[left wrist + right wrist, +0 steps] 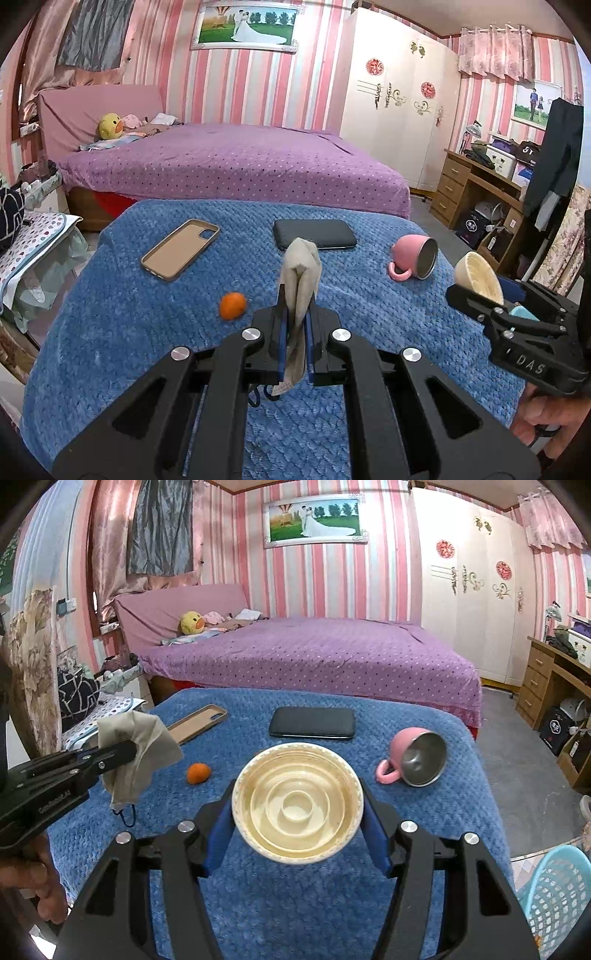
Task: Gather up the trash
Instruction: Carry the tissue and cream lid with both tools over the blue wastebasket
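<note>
A bedroom with pink striped walls fills both views. A bed (236, 166) under a purple dotted cover takes the middle of the frame, a yellow duck toy (109, 126) at its head in the upper left. A white wardrobe (399, 110) stands at the upper right, with a wooden desk (476, 184) piled with bags beside it at the right edge. A framed wedding picture (245, 26) hangs at top centre.

In the lower half, the table (110, 332) wears a blue knobbly blanket. On it, from left to right in the left wrist view, lie an empty tan phone case (181, 249), a dark phone (314, 234) and a pink mug (415, 258) tipped on its side. A small orange (232, 305) sits nearer the camera, below the case. A light blue plastic basket (554, 897) shows at the lower right corner of the right wrist view, beside the table.

The left tool (296, 325) is clamped on a crumpled grey-beige face mask (301, 280), which stands up above the blanket at frame centre. The right tool (297, 823) grips a cream paper bowl (297, 805) by its sides, raised over the blanket, its inside facing the camera.
</note>
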A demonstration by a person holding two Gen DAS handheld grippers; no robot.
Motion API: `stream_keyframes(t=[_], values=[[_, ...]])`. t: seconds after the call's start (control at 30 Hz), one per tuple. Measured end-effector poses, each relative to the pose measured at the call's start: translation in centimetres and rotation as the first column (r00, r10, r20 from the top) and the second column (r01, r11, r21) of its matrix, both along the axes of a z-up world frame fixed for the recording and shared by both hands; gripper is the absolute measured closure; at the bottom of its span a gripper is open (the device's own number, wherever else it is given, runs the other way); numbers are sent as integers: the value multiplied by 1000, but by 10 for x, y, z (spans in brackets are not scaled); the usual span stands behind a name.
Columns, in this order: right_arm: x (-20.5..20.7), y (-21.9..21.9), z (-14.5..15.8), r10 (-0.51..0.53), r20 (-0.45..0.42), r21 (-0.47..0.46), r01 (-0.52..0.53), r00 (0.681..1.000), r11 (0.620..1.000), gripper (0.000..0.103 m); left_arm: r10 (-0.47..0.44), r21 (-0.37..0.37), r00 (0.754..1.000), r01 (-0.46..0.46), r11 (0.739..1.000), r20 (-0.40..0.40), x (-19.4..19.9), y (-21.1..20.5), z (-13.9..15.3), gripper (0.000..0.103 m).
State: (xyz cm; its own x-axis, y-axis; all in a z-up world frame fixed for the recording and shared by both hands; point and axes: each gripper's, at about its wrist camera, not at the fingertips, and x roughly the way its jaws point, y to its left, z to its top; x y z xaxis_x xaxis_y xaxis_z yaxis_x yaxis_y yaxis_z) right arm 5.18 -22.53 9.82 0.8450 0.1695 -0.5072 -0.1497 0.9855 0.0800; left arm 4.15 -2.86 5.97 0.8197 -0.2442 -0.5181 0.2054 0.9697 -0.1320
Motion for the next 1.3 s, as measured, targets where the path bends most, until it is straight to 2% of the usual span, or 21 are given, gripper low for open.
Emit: stream_keyframes(t=[0.6, 0.93, 1.3], values=[[-28, -64, 19, -90, 36, 25, 90, 995, 996, 43, -66, 40, 998, 66, 997, 9, -9, -57, 3, 97], [-58, -141, 27, -222, 54, 29, 221, 974, 975, 43, -129, 17, 991, 128, 992, 24, -16, -98, 7, 97], [-82, -205, 28, -324, 51, 58, 321, 945, 945, 43, -206, 11, 978, 205, 979, 35, -28, -146, 8, 97]])
